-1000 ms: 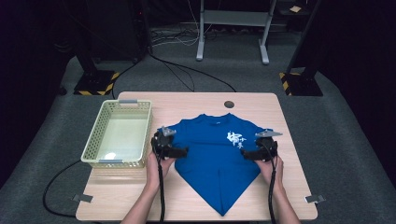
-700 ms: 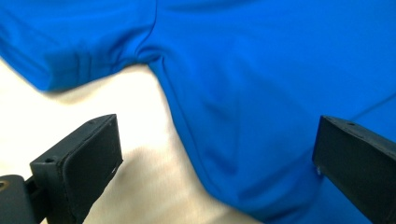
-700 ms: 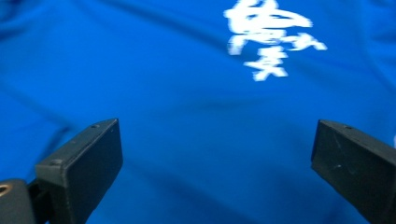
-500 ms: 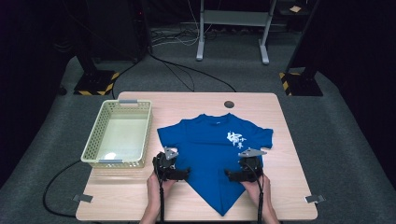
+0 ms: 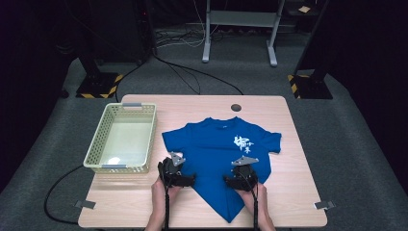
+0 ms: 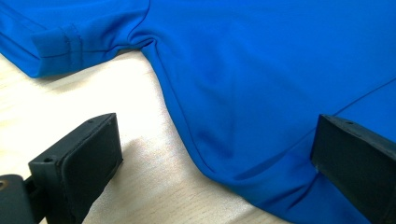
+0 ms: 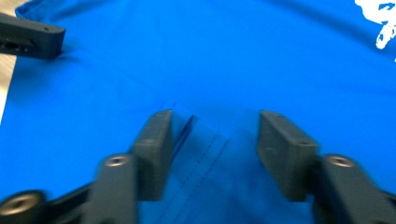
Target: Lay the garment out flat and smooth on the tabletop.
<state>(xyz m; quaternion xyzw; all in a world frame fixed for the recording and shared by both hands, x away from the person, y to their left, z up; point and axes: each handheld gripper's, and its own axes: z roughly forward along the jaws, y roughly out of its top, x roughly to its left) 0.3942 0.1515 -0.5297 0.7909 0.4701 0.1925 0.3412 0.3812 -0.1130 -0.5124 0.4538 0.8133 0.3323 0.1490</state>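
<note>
A blue T-shirt [image 5: 216, 144] with a white print lies flat on the wooden table [image 5: 288, 192], its lower part folded to a point near the front edge. My left gripper [image 5: 186, 180] sits at the shirt's left edge, jaws wide open astride the side seam [image 6: 215, 158]; the pads touch nothing. My right gripper [image 5: 233, 182] rests on the shirt's lower middle. Its jaws have just been closing and stand half apart [image 7: 215, 144] around a stitched hem corner [image 7: 205, 140]; the right pad is still clear of the cloth. The left gripper's jaw [image 7: 30, 35] shows at top left there.
A pale yellow plastic basket [image 5: 96, 149] stands on the table's left side, close to the shirt's left sleeve. A round cable hole [image 5: 235, 107] is at the back edge. Tape marks [image 5: 323, 205] sit at the front corners. Bare wood lies right of the shirt.
Both grippers came toward the front edge. The right one moved left from the right sleeve onto the shirt's lower middle, and its jaws narrowed. The left one settled lower on the left edge.
</note>
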